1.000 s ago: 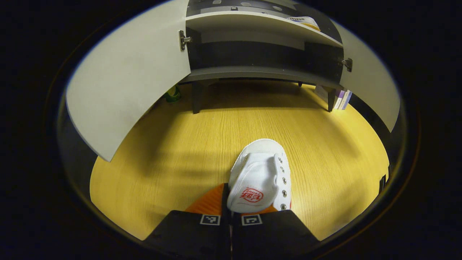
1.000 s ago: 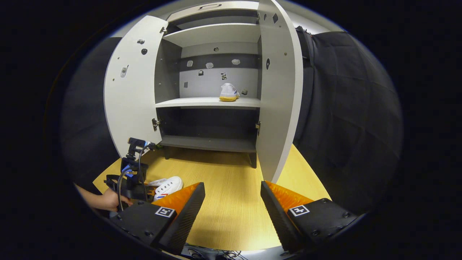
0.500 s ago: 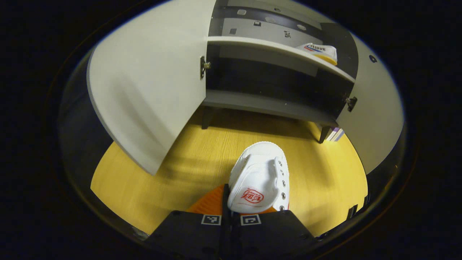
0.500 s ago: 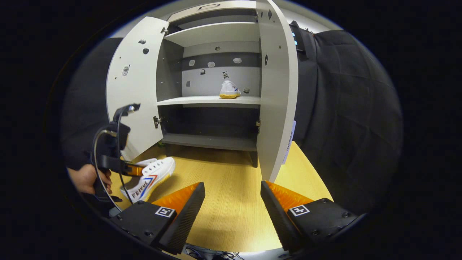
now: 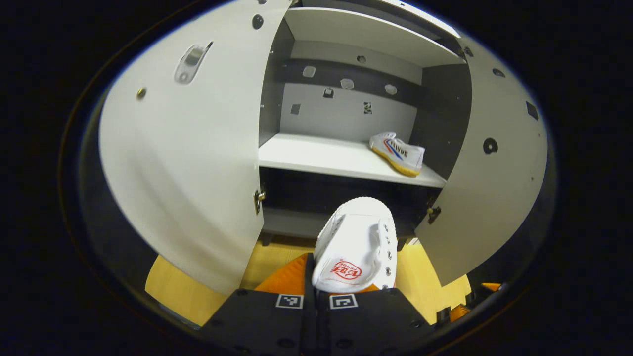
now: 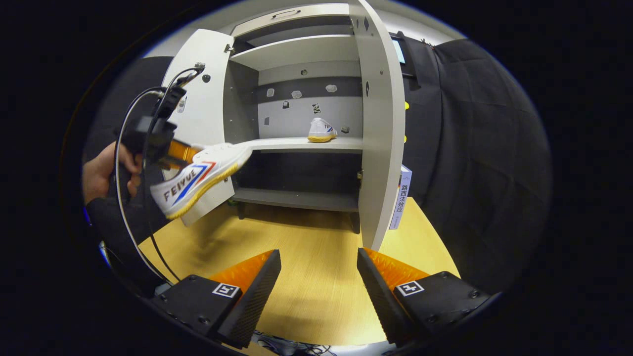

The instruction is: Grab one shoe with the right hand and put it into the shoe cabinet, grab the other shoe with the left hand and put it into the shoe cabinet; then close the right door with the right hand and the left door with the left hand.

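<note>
My left gripper (image 5: 316, 277) is shut on the heel of a white canvas shoe (image 5: 357, 244), toe pointing at the open shoe cabinet (image 5: 346, 158). In the right gripper view this shoe (image 6: 200, 178) hangs in the air at the left, gripped by the left gripper (image 6: 165, 146) in a hand, in front of the left door (image 6: 198, 113). A second white shoe (image 5: 398, 152) sits on the middle shelf at the right; it is also the shoe on the shelf (image 6: 321, 131) in the right gripper view. My right gripper (image 6: 319, 277) is open, low over the wooden floor, holding nothing.
Both cabinet doors stand open: the left door (image 5: 188, 148) and the right door (image 5: 489, 163), whose edge (image 6: 378, 128) rises just ahead of my right gripper. A book (image 6: 399, 197) leans beside the cabinet's right side. Wooden floor (image 6: 306, 277) lies between me and the cabinet.
The left gripper has lifted the shoe off the floor and up to the height of the middle shelf, nearer the cabinet. The right gripper has barely moved and stays open.
</note>
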The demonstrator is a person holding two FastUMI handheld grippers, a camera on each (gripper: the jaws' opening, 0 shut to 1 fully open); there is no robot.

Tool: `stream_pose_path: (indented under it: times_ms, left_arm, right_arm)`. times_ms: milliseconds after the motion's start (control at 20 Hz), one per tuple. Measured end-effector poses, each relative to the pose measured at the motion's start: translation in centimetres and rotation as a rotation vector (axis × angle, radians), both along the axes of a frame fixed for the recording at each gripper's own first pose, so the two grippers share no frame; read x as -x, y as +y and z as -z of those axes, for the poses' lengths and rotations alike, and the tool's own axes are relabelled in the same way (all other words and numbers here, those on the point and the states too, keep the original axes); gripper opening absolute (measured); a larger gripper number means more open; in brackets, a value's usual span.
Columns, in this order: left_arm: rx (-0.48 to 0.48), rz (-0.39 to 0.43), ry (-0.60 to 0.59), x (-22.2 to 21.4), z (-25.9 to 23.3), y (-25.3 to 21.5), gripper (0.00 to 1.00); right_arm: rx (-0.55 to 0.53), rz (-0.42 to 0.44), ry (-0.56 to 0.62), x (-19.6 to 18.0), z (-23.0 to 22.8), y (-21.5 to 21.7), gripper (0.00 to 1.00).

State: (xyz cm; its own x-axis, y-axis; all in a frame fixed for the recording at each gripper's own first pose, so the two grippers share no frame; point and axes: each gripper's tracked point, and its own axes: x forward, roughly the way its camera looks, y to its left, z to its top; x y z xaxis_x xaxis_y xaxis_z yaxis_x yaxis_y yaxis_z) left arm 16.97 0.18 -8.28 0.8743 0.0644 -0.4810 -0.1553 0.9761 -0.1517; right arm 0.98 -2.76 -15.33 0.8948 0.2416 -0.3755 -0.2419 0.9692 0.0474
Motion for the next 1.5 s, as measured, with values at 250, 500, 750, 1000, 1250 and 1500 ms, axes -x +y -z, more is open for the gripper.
stream_pose_path:
  times_ms: [250,500,750,1000,1250,1500]
  left_arm:
    - [-0.008,-0.017,-0.066,-7.5,-6.7,1.3,0.05]
    - [-0.081,-0.007,-0.069,-15.6,-10.3,1.8,0.05]
    - [-0.143,-0.013,-0.006,-25.6,-10.3,3.2,0.05]
    - [-0.179,-0.021,0.141,-32.7,-7.1,4.4,0.05]
    - [-0.253,-0.009,0.262,-35.2,-3.1,4.4,0.05]
    - [-0.260,0.004,0.287,-34.7,-2.8,4.3,0.10]
  right_arm:
    - [0.000,-0.013,-0.058,-1.2,-1.9,-0.7,0.99]
    - [-0.018,-0.023,-0.102,-1.8,-4.0,-2.2,0.98]
    - [-0.016,-0.039,-0.114,-1.8,-5.2,-2.8,0.99]
    - [-0.024,-0.015,-0.147,-2.8,-6.4,-4.1,0.98]
    - [-0.028,0.016,-0.152,-3.9,-6.5,-5.7,0.98]
    - [-0.040,0.032,-0.154,-4.4,-6.6,-6.2,0.98]
